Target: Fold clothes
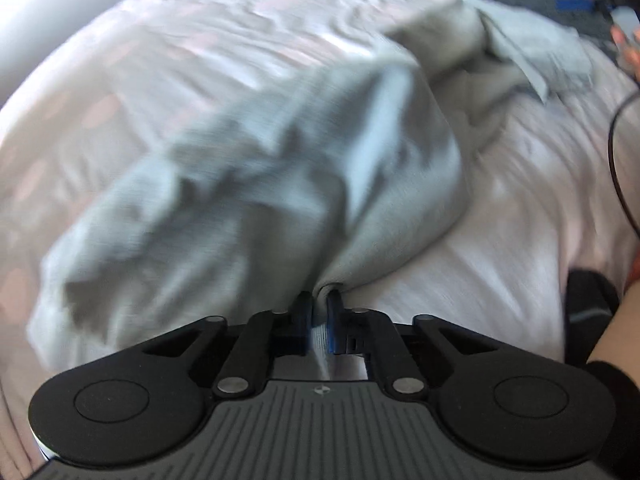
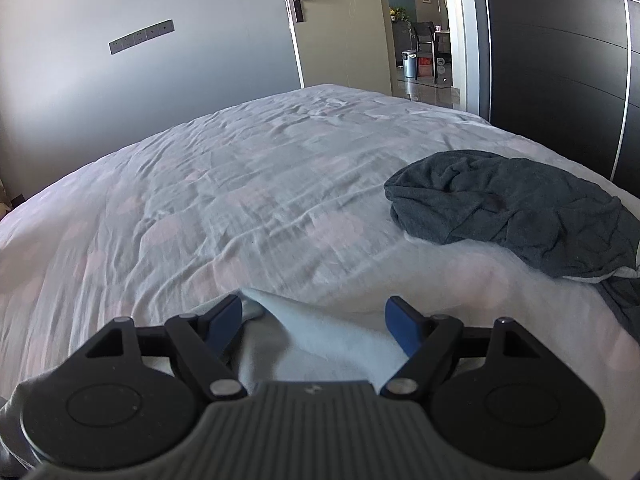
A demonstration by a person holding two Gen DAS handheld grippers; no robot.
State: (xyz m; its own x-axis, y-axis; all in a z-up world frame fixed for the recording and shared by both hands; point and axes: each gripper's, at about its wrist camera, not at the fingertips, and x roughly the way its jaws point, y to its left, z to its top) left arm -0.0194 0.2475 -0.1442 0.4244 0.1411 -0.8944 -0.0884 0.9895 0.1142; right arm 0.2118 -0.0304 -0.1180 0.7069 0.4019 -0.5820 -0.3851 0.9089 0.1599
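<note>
A light grey garment lies crumpled across the bed, blurred by motion. My left gripper is shut on a bunched edge of it, and the cloth fans out from the pads toward the far right. My right gripper is open with its blue pads wide apart. A pale fold of the light grey garment lies under and between its fingers, untouched by the pads.
The bed has a wrinkled white cover with faint pink spots. A dark grey garment is heaped at its right side. A dark object and a black cable lie at the right. Beyond the bed are a wall and an open door.
</note>
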